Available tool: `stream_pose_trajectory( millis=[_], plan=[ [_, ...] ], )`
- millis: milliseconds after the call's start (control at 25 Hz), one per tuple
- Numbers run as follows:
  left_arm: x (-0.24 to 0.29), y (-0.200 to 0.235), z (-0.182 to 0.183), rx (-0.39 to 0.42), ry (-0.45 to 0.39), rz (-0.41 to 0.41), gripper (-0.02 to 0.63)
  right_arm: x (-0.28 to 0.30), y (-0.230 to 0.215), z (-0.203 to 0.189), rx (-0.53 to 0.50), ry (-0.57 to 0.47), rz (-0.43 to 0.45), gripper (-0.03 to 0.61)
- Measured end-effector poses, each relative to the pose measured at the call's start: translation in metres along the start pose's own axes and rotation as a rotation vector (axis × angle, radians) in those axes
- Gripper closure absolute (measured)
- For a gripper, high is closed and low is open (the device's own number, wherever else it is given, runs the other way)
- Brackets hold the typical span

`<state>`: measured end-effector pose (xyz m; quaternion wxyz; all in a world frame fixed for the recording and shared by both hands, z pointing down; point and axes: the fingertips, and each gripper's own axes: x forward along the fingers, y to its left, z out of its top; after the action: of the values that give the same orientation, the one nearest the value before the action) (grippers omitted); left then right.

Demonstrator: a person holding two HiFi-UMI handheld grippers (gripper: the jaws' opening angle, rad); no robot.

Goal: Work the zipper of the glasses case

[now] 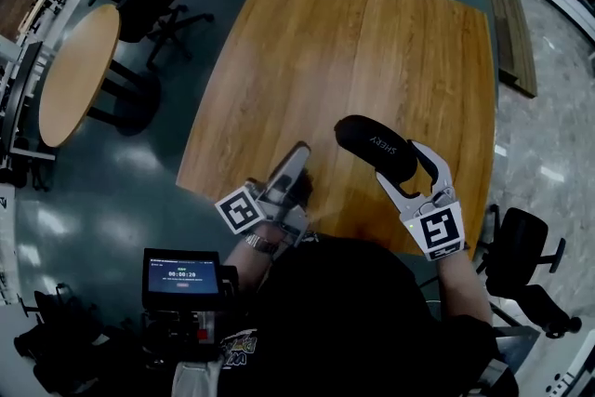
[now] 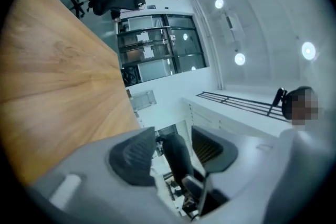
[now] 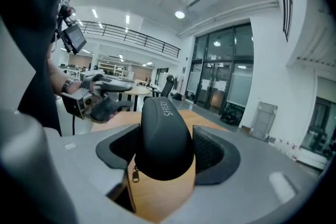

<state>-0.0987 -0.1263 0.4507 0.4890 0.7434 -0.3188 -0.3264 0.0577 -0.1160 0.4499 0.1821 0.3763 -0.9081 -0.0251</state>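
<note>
White lettering reading "SHERY" runs along the black glasses case (image 1: 376,147), right of centre in the head view. At the lower left, a small screen (image 1: 181,275) shows a timer, 00:00:20. Its other lines are too small to read.

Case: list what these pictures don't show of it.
- Zip line: head view shows only the case top; in the right gripper view its body hides all but the pull.
- Underside: hidden in both views, so touching the table or not is unclear.
- Left gripper view: case outside the frame.
</note>
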Motion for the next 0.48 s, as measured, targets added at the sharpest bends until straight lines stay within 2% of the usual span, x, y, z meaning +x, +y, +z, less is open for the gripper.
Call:
stream_pose_trajectory(
  millis=[80, 160, 280, 400, 480],
  plan=[
    [-0.018, 0.012, -0.012, 0.071, 0.072, 0.04, 0.492, 0.009, -0.011, -0.044, 0.028, 0.061, 0.016, 0.265],
    [-0.028, 0.019, -0.035, 0.175, 0.202, 0.084, 0.596, 0.029, -0.015, -0.087, 0.05, 0.125, 0.06, 0.265],
    [-0.037, 0.023, -0.07, 0.28, 0.351, 0.107, 0.615, 0.067, -0.011, -0.141, 0.027, 0.233, 0.127, 0.266],
    [-0.042, 0.026, -0.09, 0.324, 0.405, 0.111, 0.615, 0.099, -0.01, -0.179, -0.035, 0.332, 0.161, 0.265],
    [-0.046, 0.025, -0.094, 0.344, 0.426, 0.147, 0.615, 0.113, -0.012, -0.195, 0.0, 0.355, 0.164, 0.265]
  ],
)
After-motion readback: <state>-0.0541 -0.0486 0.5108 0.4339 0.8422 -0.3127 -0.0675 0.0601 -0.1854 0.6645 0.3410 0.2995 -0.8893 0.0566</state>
